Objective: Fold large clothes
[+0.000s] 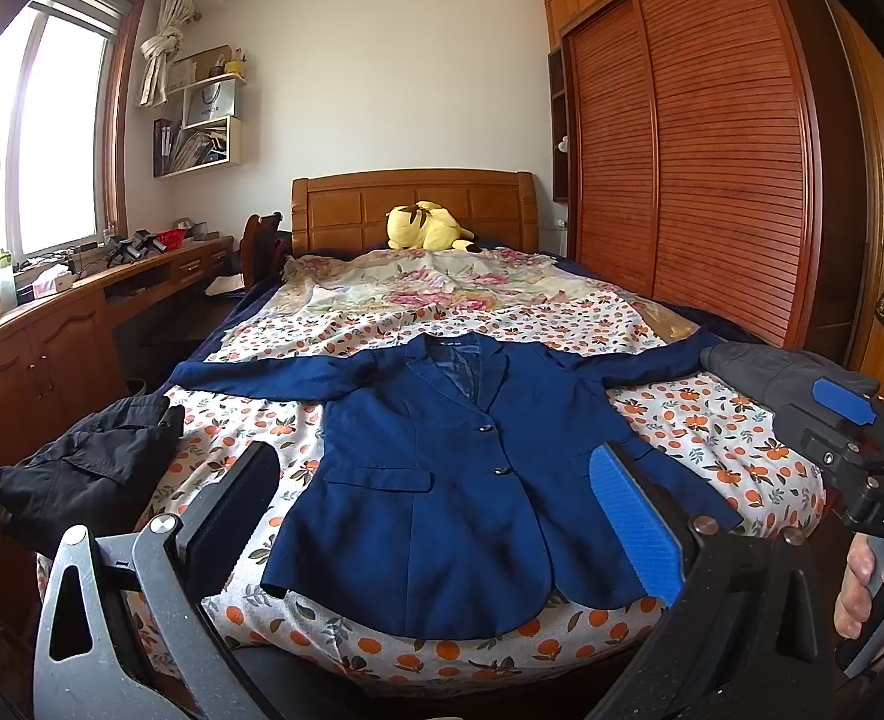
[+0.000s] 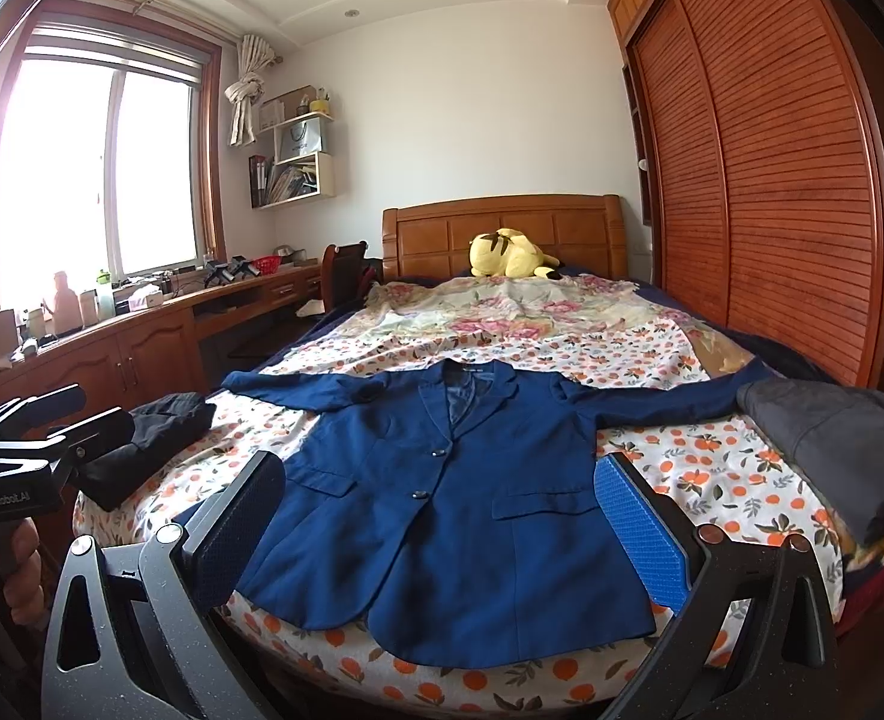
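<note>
A dark blue blazer [image 1: 442, 480] [image 2: 454, 510] lies flat and face up on the bed, buttoned, with both sleeves spread sideways and its hem at the near edge. My left gripper [image 1: 436, 522] hovers in front of the hem, open wide with nothing between its fingers. My right gripper [image 2: 442, 534] hovers just to the right of it, also open and empty. In the left wrist view the right gripper [image 1: 832, 420] shows at the right edge, held by a hand [image 1: 868, 588]. The left gripper [image 2: 82, 414] shows at the left of the right wrist view.
A folded black garment [image 1: 94, 462] [image 2: 148, 444] lies on the bed's near left corner, a folded grey one [image 1: 784, 372] [image 2: 832, 444] at the near right. A yellow plush [image 1: 427, 227] sits by the headboard. A wooden desk [image 1: 82, 312] runs along the left, a wardrobe [image 1: 712, 150] along the right.
</note>
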